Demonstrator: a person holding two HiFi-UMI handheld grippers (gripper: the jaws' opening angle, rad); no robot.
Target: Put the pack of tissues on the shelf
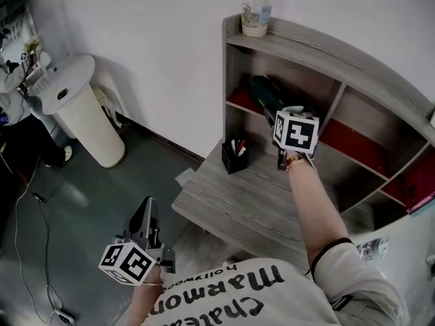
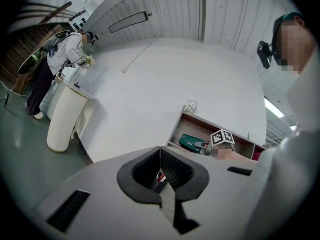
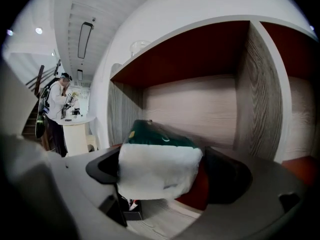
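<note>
Right gripper view: the right gripper (image 3: 163, 180) pinches the pack of tissues (image 3: 159, 154) inside a shelf (image 3: 200, 101) compartment, perhaps clear of its red floor. The left gripper (image 2: 161, 172) hangs low, jaws pressed together.

Green-and-white tissue pack (image 3: 159, 169), grey wood-grain shelf (image 1: 326, 50) with red boards (image 1: 357, 148), black pen holder (image 1: 234, 160).

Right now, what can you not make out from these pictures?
1. Underside of the pack of tissues: in the head view the right gripper covers it, so it is unclear whether it rests on the shelf.
2. Print on the pack: blurred in the right gripper view.
3. Pen holder: mostly behind the pack in the right gripper view.
4. Plastic cup contents: too small in the head view.
</note>
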